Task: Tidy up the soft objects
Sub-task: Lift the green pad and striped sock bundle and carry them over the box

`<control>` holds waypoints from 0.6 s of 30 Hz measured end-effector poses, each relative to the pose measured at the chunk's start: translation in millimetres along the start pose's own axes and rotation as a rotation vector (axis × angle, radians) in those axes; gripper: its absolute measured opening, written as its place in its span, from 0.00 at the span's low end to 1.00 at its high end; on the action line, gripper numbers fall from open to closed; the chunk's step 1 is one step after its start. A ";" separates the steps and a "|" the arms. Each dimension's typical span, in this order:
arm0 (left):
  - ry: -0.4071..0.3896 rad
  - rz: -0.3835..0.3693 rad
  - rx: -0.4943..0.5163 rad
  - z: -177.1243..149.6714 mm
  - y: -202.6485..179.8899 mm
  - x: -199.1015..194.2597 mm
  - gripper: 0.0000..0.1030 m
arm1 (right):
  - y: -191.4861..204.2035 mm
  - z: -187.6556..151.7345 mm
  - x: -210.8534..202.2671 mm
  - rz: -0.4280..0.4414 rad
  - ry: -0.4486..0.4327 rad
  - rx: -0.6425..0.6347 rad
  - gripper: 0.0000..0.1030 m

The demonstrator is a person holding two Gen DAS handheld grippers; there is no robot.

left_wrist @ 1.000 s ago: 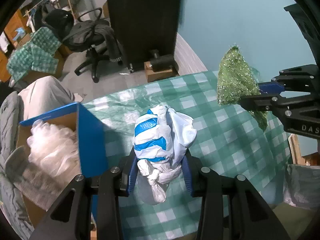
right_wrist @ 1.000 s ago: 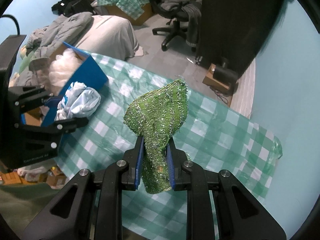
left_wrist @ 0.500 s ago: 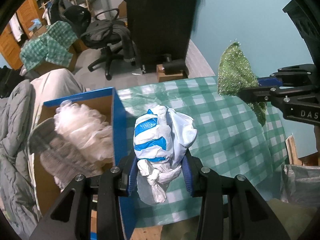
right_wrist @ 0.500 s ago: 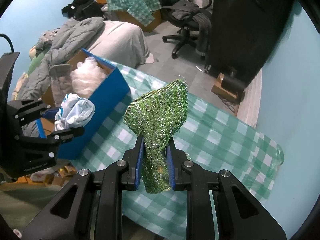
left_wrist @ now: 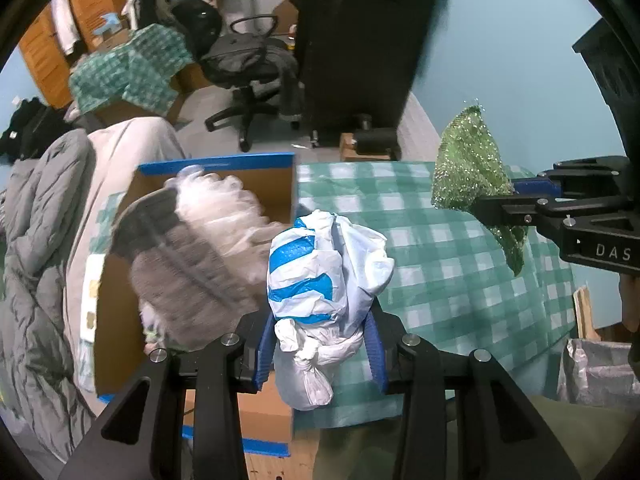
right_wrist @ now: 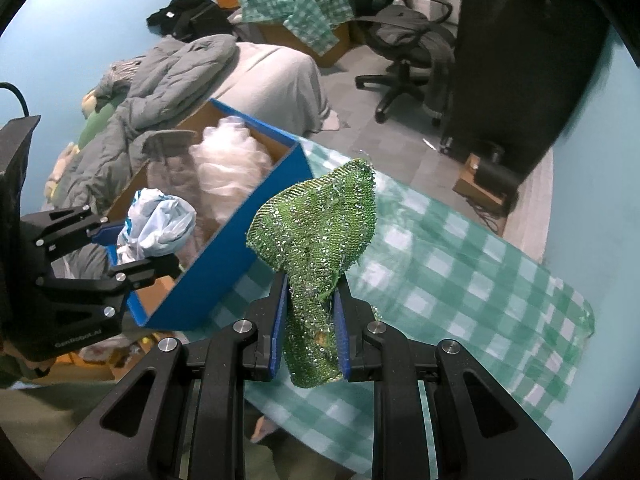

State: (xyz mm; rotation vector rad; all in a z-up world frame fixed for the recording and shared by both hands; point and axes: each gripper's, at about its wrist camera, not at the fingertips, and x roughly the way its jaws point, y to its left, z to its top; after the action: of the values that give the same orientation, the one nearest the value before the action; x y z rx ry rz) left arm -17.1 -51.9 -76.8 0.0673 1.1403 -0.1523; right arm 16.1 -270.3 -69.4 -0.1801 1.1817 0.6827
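My left gripper (left_wrist: pixel 320 344) is shut on a knotted white and blue plastic bag (left_wrist: pixel 320 280) and holds it in the air by the right wall of a blue cardboard box (left_wrist: pixel 216 162). The box holds a grey knitted item (left_wrist: pixel 180 272) and white bubbly wrap (left_wrist: pixel 224 208). My right gripper (right_wrist: pixel 310 316) is shut on a green sequin cloth (right_wrist: pixel 320 232) above the green checked tablecloth (right_wrist: pixel 460 264). The left gripper (right_wrist: pixel 132 240) with the bag (right_wrist: pixel 160 224) shows over the box (right_wrist: pixel 224 256) in the right wrist view. The right gripper (left_wrist: pixel 508 200) with the cloth (left_wrist: pixel 468 168) shows in the left wrist view.
A bed with grey quilts (right_wrist: pixel 180 64) lies beyond the box. An office chair (left_wrist: pixel 248 64) and a dark cabinet (left_wrist: pixel 360 40) stand on the floor behind the table. A lined bin (left_wrist: pixel 600 372) sits at the table's near right.
Both grippers have moved left toward the box, each keeping its hold. The left gripper with the bag now sits over the box's right wall; the box fills more of both views.
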 end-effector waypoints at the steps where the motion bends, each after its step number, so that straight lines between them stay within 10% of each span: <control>1: 0.000 0.004 -0.012 -2.0 5.1 -1.4 0.38 | 4.7 1.9 2.3 0.006 0.000 -0.005 0.19; 18: -0.011 0.090 -0.153 -27.3 89.9 -8.7 0.38 | 78.5 40.8 47.2 0.126 0.000 -0.094 0.19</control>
State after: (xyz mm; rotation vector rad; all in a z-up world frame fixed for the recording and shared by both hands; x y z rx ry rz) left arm -31.3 41.2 -82.4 -0.0175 1.1322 0.0148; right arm 12.8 -170.5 -78.8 -0.1854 1.1690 0.8498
